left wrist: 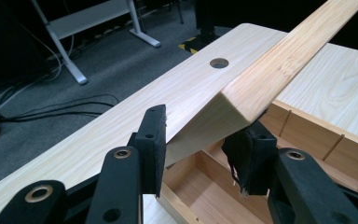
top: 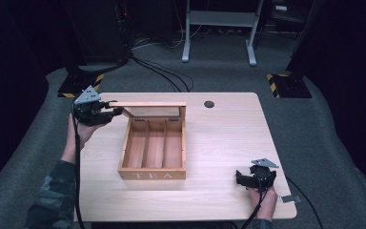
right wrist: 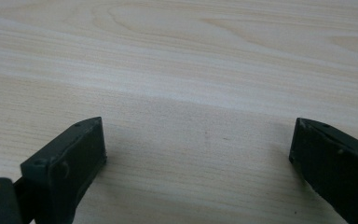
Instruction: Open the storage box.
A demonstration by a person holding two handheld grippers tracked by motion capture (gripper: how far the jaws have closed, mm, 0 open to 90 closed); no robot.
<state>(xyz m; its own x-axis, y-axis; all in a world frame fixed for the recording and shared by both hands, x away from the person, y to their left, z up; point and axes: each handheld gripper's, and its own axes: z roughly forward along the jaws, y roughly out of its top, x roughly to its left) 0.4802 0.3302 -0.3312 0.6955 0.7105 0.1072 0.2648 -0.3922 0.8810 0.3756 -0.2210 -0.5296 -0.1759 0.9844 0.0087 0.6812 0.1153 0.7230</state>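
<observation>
Gripping the corner of the raised lid (left wrist: 279, 65), the left gripper (left wrist: 200, 149) has its jaws set on either side of the lid's wooden edge, at the far left of the wooden tea box (top: 153, 174). The box sits mid-table (top: 228, 138) with "TEA" on its near face; its three long compartments look empty. The right gripper (right wrist: 198, 154) rests near the table's near right corner, jaws spread wide apart over bare wood, holding nothing. A round hole (top: 209, 104) lies beyond the box.
</observation>
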